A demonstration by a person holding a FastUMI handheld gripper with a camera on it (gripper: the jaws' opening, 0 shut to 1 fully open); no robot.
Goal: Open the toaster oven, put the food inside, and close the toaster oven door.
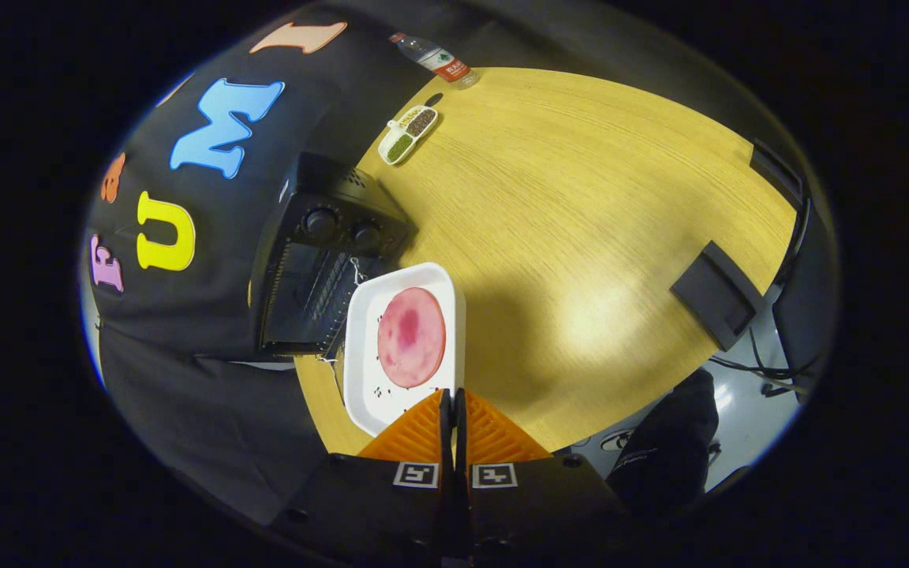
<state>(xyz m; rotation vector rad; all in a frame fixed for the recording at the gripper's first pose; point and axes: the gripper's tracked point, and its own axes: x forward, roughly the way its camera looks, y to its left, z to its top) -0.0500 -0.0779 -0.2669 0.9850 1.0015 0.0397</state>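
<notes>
Tongs [453, 401] clamped together on near rim of white tray [361, 347], kept level to retain food slice [412, 337]. Held lifted beside open toaster oven [320, 268] at worktop [581, 197] edge, presumably for insertion.

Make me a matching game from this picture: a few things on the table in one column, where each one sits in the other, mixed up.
Things:
1. white tray with a pink round slice of food
2. toaster oven
3. water bottle
4. two-part dish of grains

Places:
A. far edge of the wooden table
B. against the black cloth wall, door open
C. near rim pinched in the tool
D. between the oven and the bottle

Pairs: 1-C, 2-B, 3-A, 4-D
</notes>
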